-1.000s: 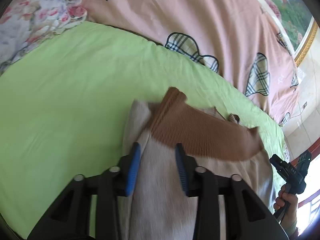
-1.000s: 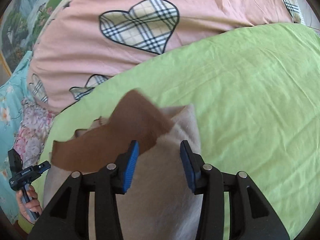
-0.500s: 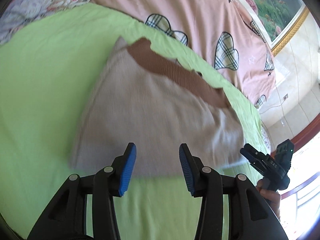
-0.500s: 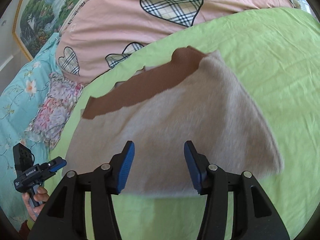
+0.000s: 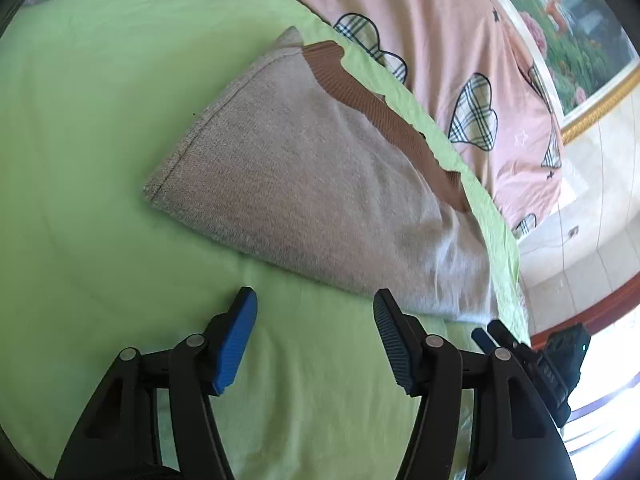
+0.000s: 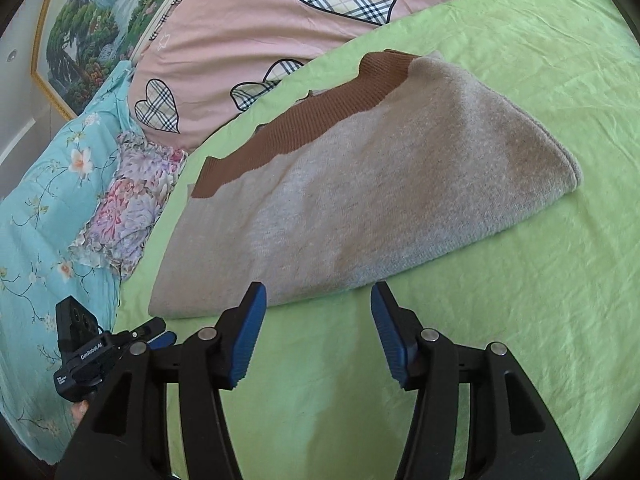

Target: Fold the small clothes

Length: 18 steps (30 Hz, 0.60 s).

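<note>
A small beige knit garment (image 5: 320,184) (image 6: 380,200) with a brown ribbed band (image 5: 360,92) (image 6: 320,116) lies folded flat on the green sheet (image 5: 100,120) (image 6: 520,320). My left gripper (image 5: 315,294) hovers just short of the garment's near edge; its jaws are opening, with only sheet between them. My right gripper (image 6: 318,286) stands open at the same near edge, its pads not pressing on the cloth. Each gripper also shows at the edge of the other's view: the right gripper (image 5: 486,330) and the left gripper (image 6: 156,330).
A pink quilt with plaid hearts (image 5: 460,40) (image 6: 260,20) lies beyond the green sheet. A teal floral blanket (image 6: 40,220) is bunched at the left. A framed painting (image 5: 580,20) (image 6: 80,40) hangs behind. Tiled floor (image 5: 580,260) shows past the bed's edge.
A second ago both grippers were over the garment with cloth between their jaws. They have since drawn back off it, the jaws have widened, and the garment lies folded on the sheet.
</note>
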Each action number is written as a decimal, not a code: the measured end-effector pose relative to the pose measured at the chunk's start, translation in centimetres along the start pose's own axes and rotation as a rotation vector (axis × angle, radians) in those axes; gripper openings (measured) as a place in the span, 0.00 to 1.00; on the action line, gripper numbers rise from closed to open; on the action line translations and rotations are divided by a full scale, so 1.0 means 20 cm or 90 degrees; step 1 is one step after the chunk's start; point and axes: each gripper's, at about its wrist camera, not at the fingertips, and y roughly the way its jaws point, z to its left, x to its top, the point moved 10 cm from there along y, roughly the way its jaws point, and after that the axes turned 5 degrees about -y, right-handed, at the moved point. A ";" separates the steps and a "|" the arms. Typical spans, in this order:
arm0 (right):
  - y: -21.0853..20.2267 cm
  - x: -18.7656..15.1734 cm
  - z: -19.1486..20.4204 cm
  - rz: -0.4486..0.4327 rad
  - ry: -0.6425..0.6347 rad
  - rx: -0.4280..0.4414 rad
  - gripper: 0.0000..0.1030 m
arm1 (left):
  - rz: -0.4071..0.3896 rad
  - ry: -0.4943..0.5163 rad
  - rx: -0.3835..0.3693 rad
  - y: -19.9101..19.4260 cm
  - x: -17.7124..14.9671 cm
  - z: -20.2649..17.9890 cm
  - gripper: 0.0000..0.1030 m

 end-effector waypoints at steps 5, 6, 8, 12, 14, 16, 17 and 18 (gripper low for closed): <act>-0.01 0.01 0.02 -0.003 -0.007 0.004 0.54 | -0.024 -0.028 -0.011 0.05 0.12 0.03 0.60; -0.01 0.01 0.02 -0.003 -0.008 0.004 0.54 | -0.031 -0.036 -0.011 0.06 0.15 0.03 0.60; -0.01 0.02 0.03 -0.005 -0.008 0.006 0.54 | -0.045 -0.049 -0.008 0.08 0.22 0.05 0.59; -0.03 0.04 0.03 -0.013 -0.003 0.009 0.54 | -0.083 -0.058 0.027 0.11 0.37 0.10 0.35; -0.03 0.05 0.01 -0.017 0.002 0.010 0.54 | -0.081 -0.069 0.025 0.14 0.41 0.13 0.14; -0.03 0.06 0.00 -0.021 0.007 0.013 0.54 | -0.089 -0.054 0.023 0.12 0.43 0.09 0.08; -0.04 0.07 -0.02 -0.022 0.012 0.015 0.54 | -0.097 -0.032 0.028 0.10 0.43 0.05 0.07; -0.04 0.07 -0.03 -0.022 0.013 0.015 0.54 | -0.106 0.000 0.032 0.08 0.43 -0.01 0.07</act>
